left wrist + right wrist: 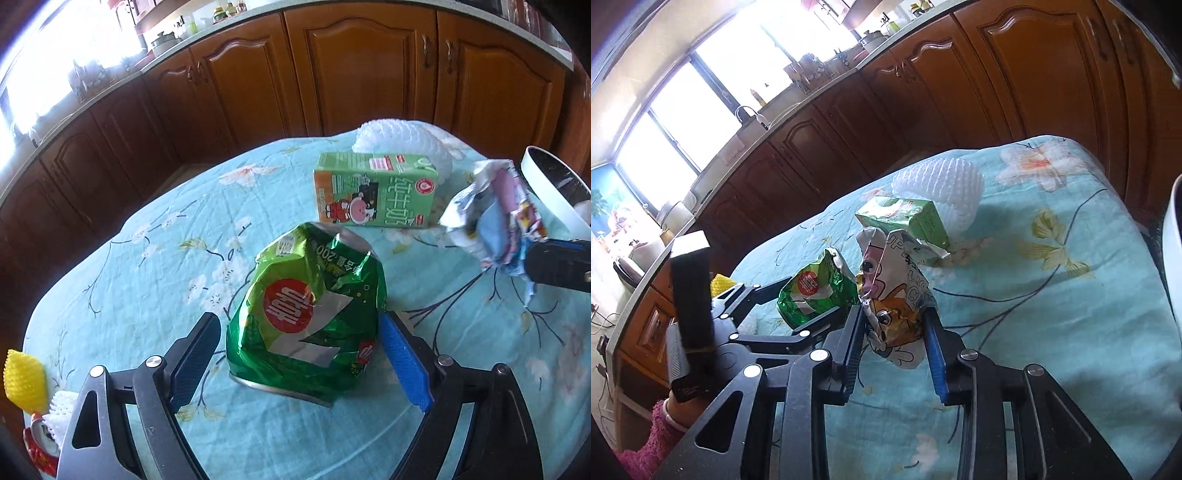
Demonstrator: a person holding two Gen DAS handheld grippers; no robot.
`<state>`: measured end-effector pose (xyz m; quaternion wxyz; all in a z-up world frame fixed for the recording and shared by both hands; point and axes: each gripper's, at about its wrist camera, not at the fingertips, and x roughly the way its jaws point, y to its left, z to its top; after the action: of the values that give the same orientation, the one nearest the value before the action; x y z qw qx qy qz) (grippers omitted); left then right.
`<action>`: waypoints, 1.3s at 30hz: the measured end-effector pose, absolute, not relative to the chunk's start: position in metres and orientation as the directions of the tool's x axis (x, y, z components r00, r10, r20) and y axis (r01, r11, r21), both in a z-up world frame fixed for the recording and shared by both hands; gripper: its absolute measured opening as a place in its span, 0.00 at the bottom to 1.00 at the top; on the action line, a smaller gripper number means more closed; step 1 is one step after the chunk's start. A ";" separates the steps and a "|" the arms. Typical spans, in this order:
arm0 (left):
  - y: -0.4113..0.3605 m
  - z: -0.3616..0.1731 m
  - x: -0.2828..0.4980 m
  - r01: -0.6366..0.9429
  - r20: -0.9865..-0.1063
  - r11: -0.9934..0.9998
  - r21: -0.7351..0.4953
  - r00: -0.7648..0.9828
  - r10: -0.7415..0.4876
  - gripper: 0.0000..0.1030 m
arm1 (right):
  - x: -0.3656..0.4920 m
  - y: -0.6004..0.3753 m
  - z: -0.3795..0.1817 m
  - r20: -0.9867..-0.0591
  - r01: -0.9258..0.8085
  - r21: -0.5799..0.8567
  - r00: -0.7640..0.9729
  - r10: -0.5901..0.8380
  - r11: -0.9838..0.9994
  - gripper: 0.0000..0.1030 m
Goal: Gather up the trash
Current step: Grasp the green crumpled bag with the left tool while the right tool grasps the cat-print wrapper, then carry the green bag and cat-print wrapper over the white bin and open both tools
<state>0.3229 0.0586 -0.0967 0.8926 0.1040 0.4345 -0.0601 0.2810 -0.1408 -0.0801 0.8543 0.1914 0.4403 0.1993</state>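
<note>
On the table: two wrappers are being collected.
Right gripper (pixel 895 332): clamped on the cartoon wrapper (pixel 892 295).
Left gripper (pixel 301 354): jaws apart around the green bag (pixel 306 317); closing is needed next.

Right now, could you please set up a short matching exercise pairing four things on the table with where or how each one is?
Things:
1. green snack bag
2. cartoon wrapper
3. milk carton
4. yellow foam net

Places or states:
A. lying on its side in front of the white foam net
B. at the table's edge, beside a red can
C. pinched in the right gripper
D. standing between the left gripper's open jaws

Pairs: 1-D, 2-C, 3-A, 4-B
</note>
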 end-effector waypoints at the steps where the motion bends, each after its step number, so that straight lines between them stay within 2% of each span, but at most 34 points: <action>1: 0.058 -0.099 0.324 0.197 -0.791 0.971 0.133 0.612 -0.016 0.85 | 0.277 -0.145 -0.078 -0.672 -0.169 0.505 0.538 0.508 0.847 0.32; 2: 0.057 -0.101 0.325 0.197 -0.790 0.972 0.128 0.613 -0.020 0.83 | 0.275 -0.147 -0.076 -0.669 -0.166 0.506 0.544 0.507 0.846 0.32; 3: 0.057 -0.101 0.325 0.201 -0.788 0.973 0.114 0.614 -0.035 0.74 | 0.272 -0.151 -0.074 -0.665 -0.164 0.507 0.550 0.505 0.846 0.32; 4: 0.057 -0.101 0.325 0.208 -0.790 0.974 0.090 0.610 -0.058 0.69 | 0.269 -0.154 -0.073 -0.662 -0.160 0.508 0.556 0.503 0.846 0.32; 6: 0.057 -0.100 0.323 0.206 -0.784 0.977 0.057 0.615 -0.084 0.66 | 0.264 -0.158 -0.070 -0.658 -0.155 0.509 0.564 0.499 0.847 0.32; 7: 0.058 -0.098 0.321 0.209 -0.780 0.977 0.045 0.619 -0.097 0.53 | 0.261 -0.161 -0.069 -0.656 -0.153 0.508 0.569 0.496 0.848 0.32; 12: 0.058 -0.085 0.306 0.183 -0.747 0.983 -0.027 0.650 -0.141 0.37 | 0.253 -0.164 -0.066 -0.654 -0.139 0.506 0.582 0.484 0.851 0.32; 16: 0.050 -0.083 0.295 0.207 -0.740 0.971 -0.116 0.634 -0.224 0.36 | 0.245 -0.177 -0.068 -0.655 -0.113 0.508 0.593 0.468 0.854 0.31; 27: -0.012 -0.057 0.255 0.316 -0.695 0.941 -0.118 0.651 -0.306 0.36 | 0.218 -0.219 -0.062 -0.648 -0.055 0.499 0.638 0.415 0.865 0.31; 39: -0.062 -0.054 0.246 0.383 -0.698 0.912 -0.149 0.612 -0.371 0.36 | 0.188 -0.264 -0.054 -0.648 0.011 0.482 0.677 0.348 0.876 0.31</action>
<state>0.2462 -0.0623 -0.0545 0.8979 0.0077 0.3870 -0.2097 0.1884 -0.2637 -0.0545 0.8864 0.2300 0.3903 0.0950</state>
